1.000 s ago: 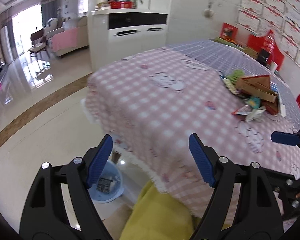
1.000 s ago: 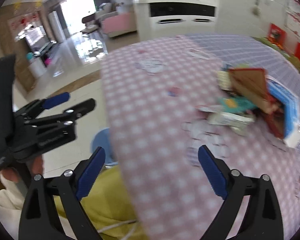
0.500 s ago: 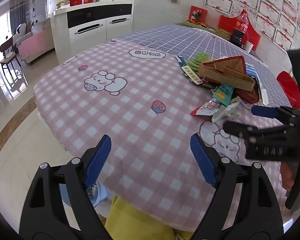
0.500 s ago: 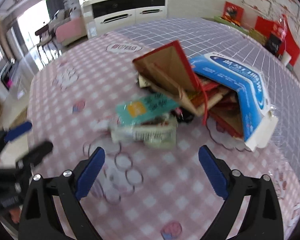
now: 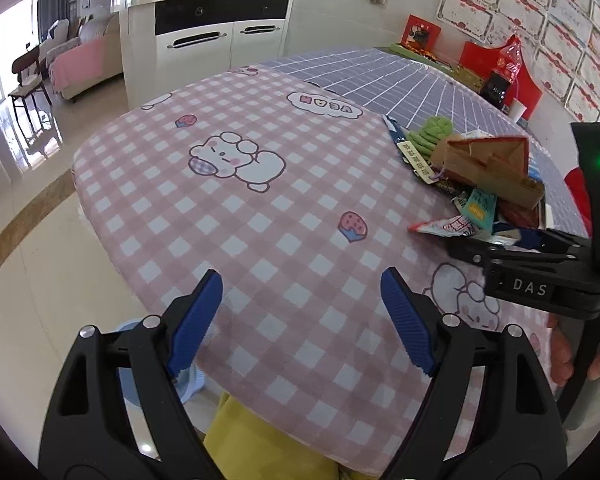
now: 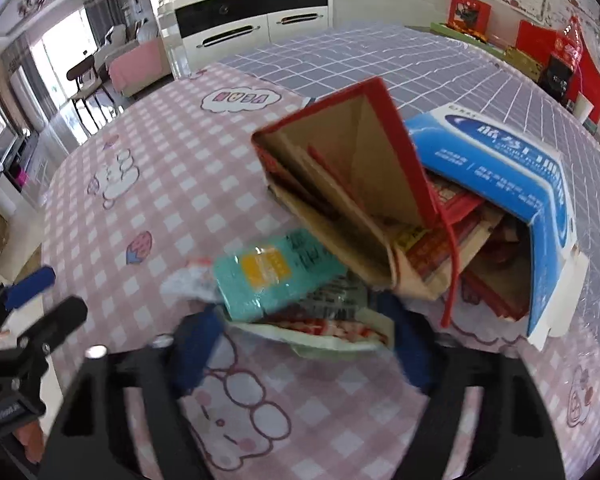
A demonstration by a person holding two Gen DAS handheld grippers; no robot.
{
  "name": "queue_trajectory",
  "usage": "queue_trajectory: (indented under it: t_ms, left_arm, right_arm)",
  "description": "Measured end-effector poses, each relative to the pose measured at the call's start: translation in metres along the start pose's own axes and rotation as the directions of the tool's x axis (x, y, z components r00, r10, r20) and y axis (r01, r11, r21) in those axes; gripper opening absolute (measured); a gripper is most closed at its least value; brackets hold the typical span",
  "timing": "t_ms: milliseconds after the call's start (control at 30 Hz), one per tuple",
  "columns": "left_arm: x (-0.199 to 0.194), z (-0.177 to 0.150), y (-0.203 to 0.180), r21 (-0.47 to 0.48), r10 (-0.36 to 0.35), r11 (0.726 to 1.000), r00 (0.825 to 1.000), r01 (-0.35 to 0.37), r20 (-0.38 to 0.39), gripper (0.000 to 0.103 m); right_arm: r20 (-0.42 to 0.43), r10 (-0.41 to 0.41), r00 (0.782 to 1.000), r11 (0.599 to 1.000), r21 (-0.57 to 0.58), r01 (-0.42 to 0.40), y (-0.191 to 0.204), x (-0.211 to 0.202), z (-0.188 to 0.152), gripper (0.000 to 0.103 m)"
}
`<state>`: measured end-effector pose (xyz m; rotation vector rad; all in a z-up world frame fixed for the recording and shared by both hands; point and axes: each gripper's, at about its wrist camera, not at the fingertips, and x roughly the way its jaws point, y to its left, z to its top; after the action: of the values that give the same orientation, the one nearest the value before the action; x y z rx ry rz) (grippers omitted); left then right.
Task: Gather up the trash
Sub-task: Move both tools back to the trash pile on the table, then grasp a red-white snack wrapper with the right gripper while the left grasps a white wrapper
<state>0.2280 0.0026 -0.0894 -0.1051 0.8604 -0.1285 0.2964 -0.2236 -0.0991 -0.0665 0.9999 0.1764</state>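
A trash pile lies on the pink checked tablecloth (image 6: 148, 208): an open red cardboard box (image 6: 348, 184), a blue-and-white carton (image 6: 500, 172), a teal packet (image 6: 268, 276) and a red-and-white wrapper (image 6: 324, 330). My right gripper (image 6: 304, 340) points down at the pile's near edge. Its jaws are closing, blurred, with the wrapper between them; the pads do not clearly press on it. In the left wrist view the pile (image 5: 488, 172) is at the right, with the right gripper (image 5: 496, 242) at its near side. My left gripper (image 5: 302, 308) hangs open over bare cloth, holding nothing.
A light blue bin (image 5: 126, 330) stands on the floor under the table's near edge, beside yellow fabric (image 5: 260, 440). A purple grid cloth (image 6: 380, 64) covers the far half of the table. Red boxes and a bottle (image 5: 508, 60) stand at the far right. A white cabinet (image 5: 212, 40) stands beyond.
Both grippers came in from the table's edge over the cloth towards the pile. The right gripper dropped to the wrappers at the pile's near edge and its jaws have narrowed.
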Motion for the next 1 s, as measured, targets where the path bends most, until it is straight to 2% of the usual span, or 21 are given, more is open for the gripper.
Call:
queue_trajectory:
  t_ms: [67,200,400,567,633,700,733,800,833,900,967,1000]
  left_arm:
    - [-0.002,-0.002,-0.004,0.019,0.028,0.999,1.0,-0.028,0.008,0.08]
    - [-0.007,-0.006,-0.016,0.081,0.038,0.996,0.999,-0.04,0.033,0.08]
    - [-0.004,-0.004,-0.04,0.16,0.019,0.987,0.999,-0.024,0.028,0.084]
    - [0.009,0.006,-0.07,0.249,-0.035,0.968,0.999,0.033,0.003,0.085]
    - [0.015,0.01,-0.085,0.305,-0.056,0.951,0.998,0.051,0.008,0.086]
    - [0.027,0.017,-0.103,0.389,-0.105,0.916,0.994,0.102,-0.012,0.086]
    - [0.033,0.019,-0.108,0.409,-0.106,0.906,0.994,0.109,-0.029,0.086]
    - [0.043,0.023,-0.115,0.445,-0.116,0.886,0.992,0.125,-0.048,0.086]
    - [0.049,0.026,-0.118,0.462,-0.134,0.875,0.989,0.146,-0.059,0.086]
    - [0.059,0.031,-0.119,0.469,-0.161,0.864,0.983,0.181,-0.083,0.086]
    - [0.067,0.037,-0.118,0.451,-0.18,0.864,0.974,0.223,-0.136,0.077]
    - [0.067,0.039,-0.118,0.451,-0.203,0.858,0.969,0.246,-0.143,0.062]
  right_arm:
    - [0.008,0.0,1.0,1.0,-0.022,0.0,0.002,-0.001,0.001,0.069]
    - [0.034,-0.004,0.999,1.0,-0.02,0.005,0.001,-0.007,-0.007,0.067]
    - [0.075,-0.035,0.997,0.999,-0.039,0.038,-0.001,-0.028,-0.019,0.064]
    - [0.107,-0.04,0.994,0.999,0.003,0.04,-0.022,-0.052,-0.038,0.064]
    - [0.13,-0.036,0.991,0.999,0.037,0.031,-0.039,-0.06,-0.045,0.064]
    - [0.162,-0.054,0.985,0.996,0.072,0.043,-0.051,-0.064,-0.048,0.064]
    - [0.177,-0.078,0.981,0.992,0.114,0.058,-0.06,-0.063,-0.051,0.064]
    - [0.138,-0.082,0.987,0.987,0.147,0.062,-0.069,-0.057,-0.052,0.064]
    - [0.124,-0.056,0.991,0.986,0.161,0.035,-0.073,-0.053,-0.053,0.064]
    - [0.089,-0.048,0.995,0.984,0.173,0.032,-0.077,-0.047,-0.053,0.064]
    - [0.09,-0.041,0.995,0.984,0.174,0.025,-0.077,-0.046,-0.052,0.064]
    - [0.092,-0.038,0.995,0.985,0.169,0.022,-0.076,-0.046,-0.052,0.064]
